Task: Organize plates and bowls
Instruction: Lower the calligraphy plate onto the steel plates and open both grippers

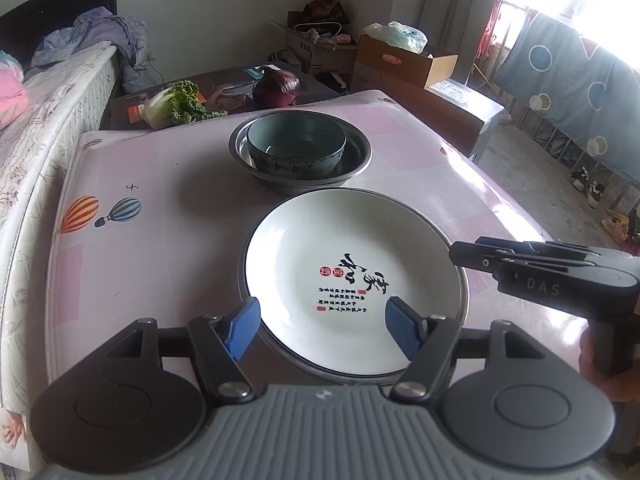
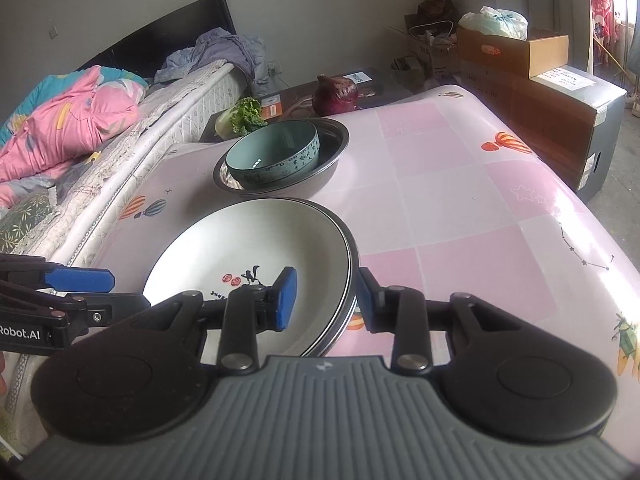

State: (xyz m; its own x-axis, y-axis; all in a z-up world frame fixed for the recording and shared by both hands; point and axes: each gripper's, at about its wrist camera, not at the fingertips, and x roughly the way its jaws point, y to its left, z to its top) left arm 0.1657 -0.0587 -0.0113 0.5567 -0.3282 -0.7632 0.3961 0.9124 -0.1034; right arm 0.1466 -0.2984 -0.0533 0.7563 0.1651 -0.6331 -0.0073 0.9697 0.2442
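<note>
Two hand-held grippers work over one stack of dishes on a pink checked surface point(image 2: 460, 200). The right hand-held gripper point(image 2: 326, 300) straddles the right rim of a white plate point(image 2: 248, 248) printed with black calligraphy; one blue pad sits inside the plate, the other outside the edge, and the rim runs between them. Whether the pads actually press the rim I cannot tell. Under the white plate lies a second, metal-rimmed plate point(image 2: 347, 300), its edge showing just below.

The left hand-held gripper point(image 1: 322, 326) hovers at the near edge of the same plate point(image 1: 352, 264), its blue fingers point(image 1: 242, 330) spread wide with nothing between them, one off the plate's left side and one over its inside.

Beyond both grippers, farther along the surface, a teal ceramic bowl point(image 1: 296, 146) sits inside a wider steel bowl point(image 1: 356, 160). Past the far edge of the surface, a red cabbage point(image 1: 276, 87) and a leafy green vegetable point(image 1: 176, 104) rest on a dark box. A bed with a pink quilt point(image 2: 68, 120) runs along the left.
</note>
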